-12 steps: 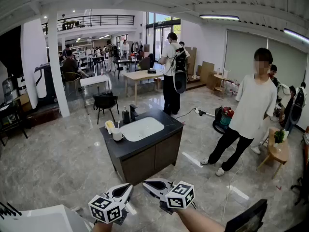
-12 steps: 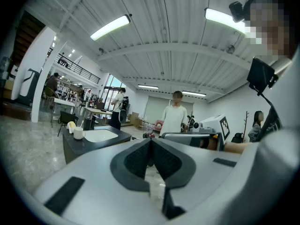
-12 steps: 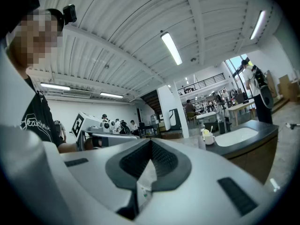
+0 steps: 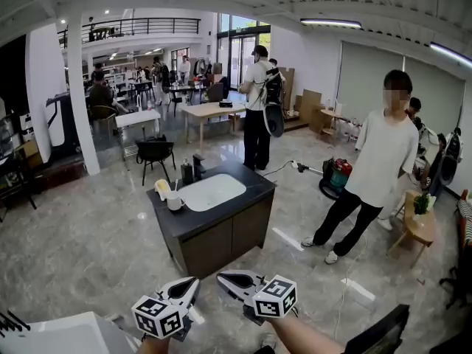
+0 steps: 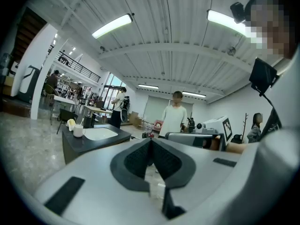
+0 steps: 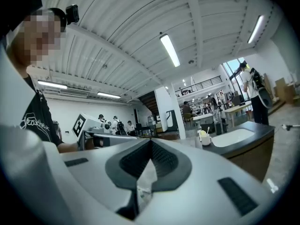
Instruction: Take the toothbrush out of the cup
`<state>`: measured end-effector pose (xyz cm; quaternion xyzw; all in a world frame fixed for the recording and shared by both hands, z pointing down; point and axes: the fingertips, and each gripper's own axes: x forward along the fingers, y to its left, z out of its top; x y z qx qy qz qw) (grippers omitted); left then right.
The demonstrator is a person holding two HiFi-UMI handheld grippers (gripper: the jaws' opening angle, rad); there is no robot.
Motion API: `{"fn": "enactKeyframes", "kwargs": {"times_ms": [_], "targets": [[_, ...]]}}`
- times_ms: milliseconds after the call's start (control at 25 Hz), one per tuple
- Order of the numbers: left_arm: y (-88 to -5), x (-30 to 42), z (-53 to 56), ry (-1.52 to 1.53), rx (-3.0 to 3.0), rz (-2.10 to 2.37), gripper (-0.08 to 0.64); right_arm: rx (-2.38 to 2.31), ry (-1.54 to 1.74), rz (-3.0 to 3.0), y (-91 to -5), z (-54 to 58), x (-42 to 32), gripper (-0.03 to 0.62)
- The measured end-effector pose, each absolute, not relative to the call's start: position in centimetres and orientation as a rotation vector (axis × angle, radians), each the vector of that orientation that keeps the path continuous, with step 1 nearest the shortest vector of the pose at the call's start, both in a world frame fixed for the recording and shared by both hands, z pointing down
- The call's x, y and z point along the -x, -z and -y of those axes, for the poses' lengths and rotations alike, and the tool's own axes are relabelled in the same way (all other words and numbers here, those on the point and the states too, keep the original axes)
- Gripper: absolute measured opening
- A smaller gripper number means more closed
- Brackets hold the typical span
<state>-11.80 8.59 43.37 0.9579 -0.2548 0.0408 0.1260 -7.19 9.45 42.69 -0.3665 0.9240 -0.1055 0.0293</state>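
A white cup (image 4: 175, 203) with a pale toothbrush (image 4: 176, 190) standing in it sits on the left end of a dark sink cabinet (image 4: 243, 198), a few steps ahead. Both grippers hang low at the bottom of the head view, far short of the cabinet. My left gripper (image 4: 195, 282) is shut and empty, and so is my right gripper (image 4: 220, 276). From the left gripper (image 5: 150, 141), the cup (image 5: 78, 131) shows far off at the left. Past the right gripper (image 6: 151, 142), the cup (image 6: 205, 139) and toothbrush (image 6: 207, 131) appear small to the right.
A yellow item (image 4: 162, 189), dark bottles (image 4: 186, 172) and a faucet (image 4: 199, 165) stand by the white basin (image 4: 212, 192). A person in a white shirt (image 4: 380, 168) stands right of the cabinet, near a red vacuum (image 4: 335, 175). A white surface (image 4: 59, 336) lies at bottom left.
The whole room has slid slightly left and up in the head view. Both grippers stay shut at the bottom edge.
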Motion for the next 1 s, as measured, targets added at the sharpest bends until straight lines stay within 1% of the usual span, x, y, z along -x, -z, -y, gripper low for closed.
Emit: {"fn": "enactKeyframes", "kwargs": {"times_ms": [280,560,800,1000], "targets": [[-43.9,11.0,-8.5,-0.108,-2.81,0.731,0.003,1.122,0.23,-2.879,-43.1,-9.7,6.1,0.003],[-46.0,9.7,-7.4,-0.115,-2.813,0.746,0.003,1.071,0.128,-2.975,-45.8,-8.7,5.2,0.003],[-47.5,6.5,-3.0,-0.133,-2.784,0.767,0.003,1.104,0.124,-2.95,-47.6,-3.9,2.1,0.003],[-48.2,4.1,2.2,-0.15,-2.757,0.795,0.003,1.077,0.175,-2.951,-48.3,2.2,-0.4,0.003]]}}
